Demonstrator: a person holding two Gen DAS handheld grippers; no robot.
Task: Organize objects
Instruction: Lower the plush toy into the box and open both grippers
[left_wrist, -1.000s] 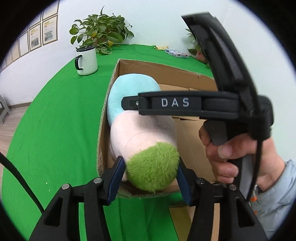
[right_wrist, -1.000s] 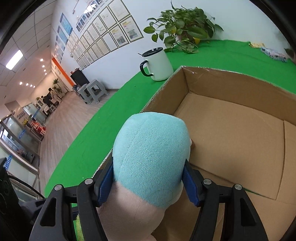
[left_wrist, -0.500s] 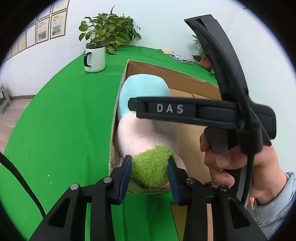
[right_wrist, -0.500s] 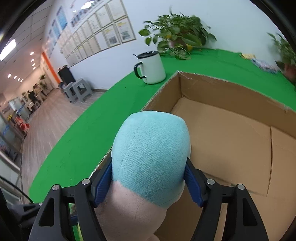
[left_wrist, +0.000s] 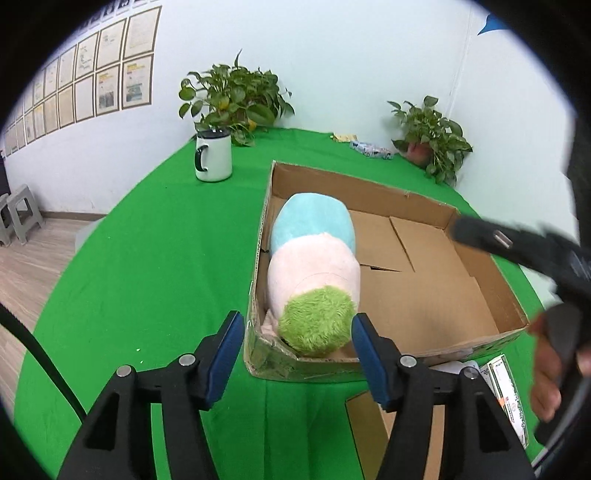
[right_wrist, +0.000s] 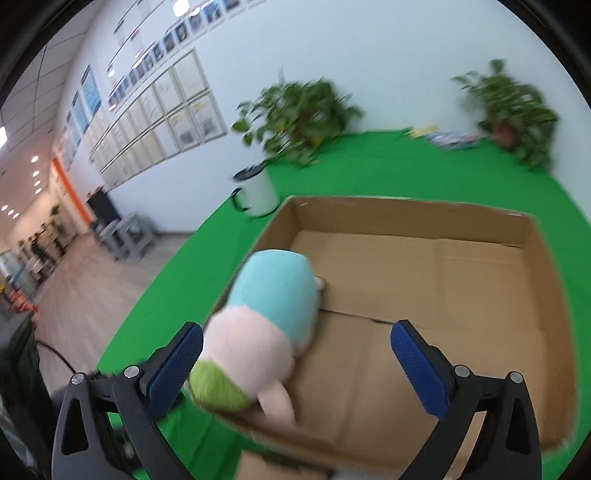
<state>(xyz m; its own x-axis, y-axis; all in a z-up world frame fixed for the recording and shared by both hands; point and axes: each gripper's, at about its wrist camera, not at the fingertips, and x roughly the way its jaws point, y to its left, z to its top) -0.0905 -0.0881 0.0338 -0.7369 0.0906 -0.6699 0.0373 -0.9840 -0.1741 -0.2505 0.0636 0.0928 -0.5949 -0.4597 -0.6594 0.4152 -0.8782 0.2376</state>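
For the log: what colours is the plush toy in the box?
Plush toy: light blue, pale pink, fuzzy green end. Clearest in the left wrist view.

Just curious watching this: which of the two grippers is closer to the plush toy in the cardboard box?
Left. The left gripper is open, its pads flanking the plush toy's green end. The right gripper is open too, raised above the toy.

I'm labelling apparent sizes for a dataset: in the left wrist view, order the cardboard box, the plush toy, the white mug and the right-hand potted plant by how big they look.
Largest to smallest:
1. cardboard box
2. plush toy
3. potted plant and white mug: too close to rank, and both stand farther from the camera.
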